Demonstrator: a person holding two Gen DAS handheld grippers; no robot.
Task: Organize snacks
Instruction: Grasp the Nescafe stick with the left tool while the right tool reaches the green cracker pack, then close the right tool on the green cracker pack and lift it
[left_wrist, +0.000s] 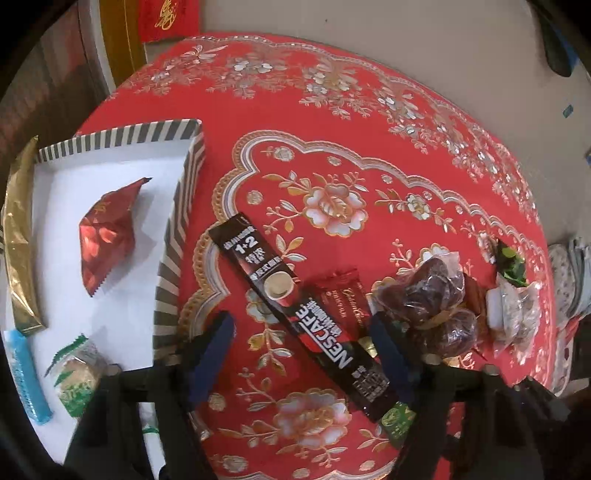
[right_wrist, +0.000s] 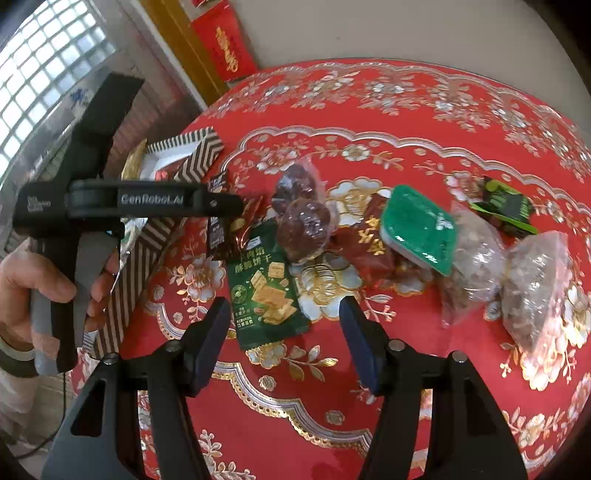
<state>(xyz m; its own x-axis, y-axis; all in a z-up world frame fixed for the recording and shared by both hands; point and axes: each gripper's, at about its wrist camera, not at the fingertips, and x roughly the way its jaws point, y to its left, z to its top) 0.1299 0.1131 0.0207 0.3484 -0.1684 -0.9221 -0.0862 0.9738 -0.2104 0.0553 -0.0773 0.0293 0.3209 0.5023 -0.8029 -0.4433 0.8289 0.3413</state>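
My left gripper (left_wrist: 303, 332) is open, its fingers on either side of a black Nescafe coffee stick (left_wrist: 295, 317) lying on the red tablecloth. A striped box (left_wrist: 177, 229) at the left holds a red packet (left_wrist: 107, 236), a green-white biscuit (left_wrist: 77, 376) and a blue bar (left_wrist: 27, 380). My right gripper (right_wrist: 284, 314) is open above a green cracker packet (right_wrist: 266, 288). Beyond it lie bagged dark dates (right_wrist: 303, 214), a green-lidded cup (right_wrist: 417, 229) and clear bags of sweets (right_wrist: 532, 280).
The left hand-held gripper body (right_wrist: 96, 199) shows at the left of the right wrist view, by the striped box (right_wrist: 147, 236). A dark red packet (left_wrist: 343, 299), bagged dates (left_wrist: 436, 295) and a black-green candy (right_wrist: 506, 206) lie on the round table (left_wrist: 369, 147). A wall stands behind.
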